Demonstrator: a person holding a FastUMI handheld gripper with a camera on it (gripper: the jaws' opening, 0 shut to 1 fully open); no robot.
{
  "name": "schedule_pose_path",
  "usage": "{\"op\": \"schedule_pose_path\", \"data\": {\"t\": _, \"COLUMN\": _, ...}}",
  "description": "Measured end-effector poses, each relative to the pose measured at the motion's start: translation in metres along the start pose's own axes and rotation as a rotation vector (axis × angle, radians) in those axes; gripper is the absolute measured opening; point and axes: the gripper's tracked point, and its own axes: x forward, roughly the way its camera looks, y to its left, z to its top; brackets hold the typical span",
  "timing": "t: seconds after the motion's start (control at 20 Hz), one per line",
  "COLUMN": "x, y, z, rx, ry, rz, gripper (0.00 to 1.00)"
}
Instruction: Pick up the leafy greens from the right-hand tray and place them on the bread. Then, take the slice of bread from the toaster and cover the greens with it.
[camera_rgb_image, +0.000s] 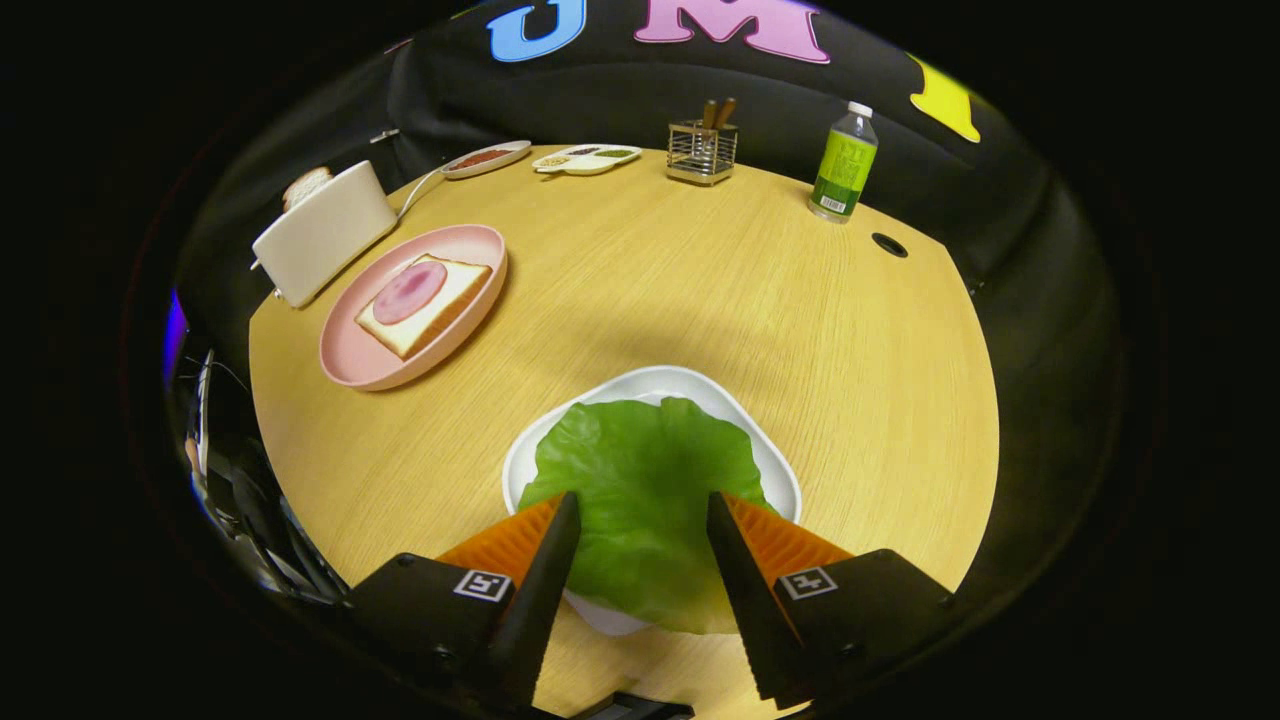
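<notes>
The gripper is spread wide, its 2 fingers flanking the green leaf without pressing on it. The leaf lies on the white tray at the lower centre of the frame. At upper left, a pink plate carries bread topped with ham. Just beyond it, the toaster holds 1 slice.

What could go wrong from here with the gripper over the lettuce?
The gripper is open, its fingers straddling the floppy green lettuce leaf on the white tray. Closing might pinch only a thin fold that slips out, or drag the tray. Carrying it to the bread slice with ham on the pink plate, the leaf could droop and land off-centre.
</notes>
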Motion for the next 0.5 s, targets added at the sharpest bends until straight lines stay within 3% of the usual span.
{"op": "schedule_pose_path", "data": {"t": 0.1, "x": 0.0027, "y": -0.003, "z": -0.0001, "rx": -0.008, "ry": -0.002, "rz": -0.006, "gripper": 0.81}}
{"op": "schedule_pose_path", "data": {"t": 0.3, "x": 0.0029, "y": -0.0027, "z": -0.0004, "rx": -0.005, "ry": -0.004, "rz": -0.008, "gripper": 0.67}}
{"op": "schedule_pose_path", "data": {"t": 0.4, "x": 0.0039, "y": 0.0032, "z": -0.0003, "rx": -0.019, "ry": -0.006, "rz": -0.006, "gripper": 0.51}}
{"op": "schedule_pose_path", "data": {"t": 0.5, "x": 0.0022, "y": 0.0064, "z": -0.0008, "rx": -0.039, "ry": -0.013, "rz": -0.014, "gripper": 0.27}}
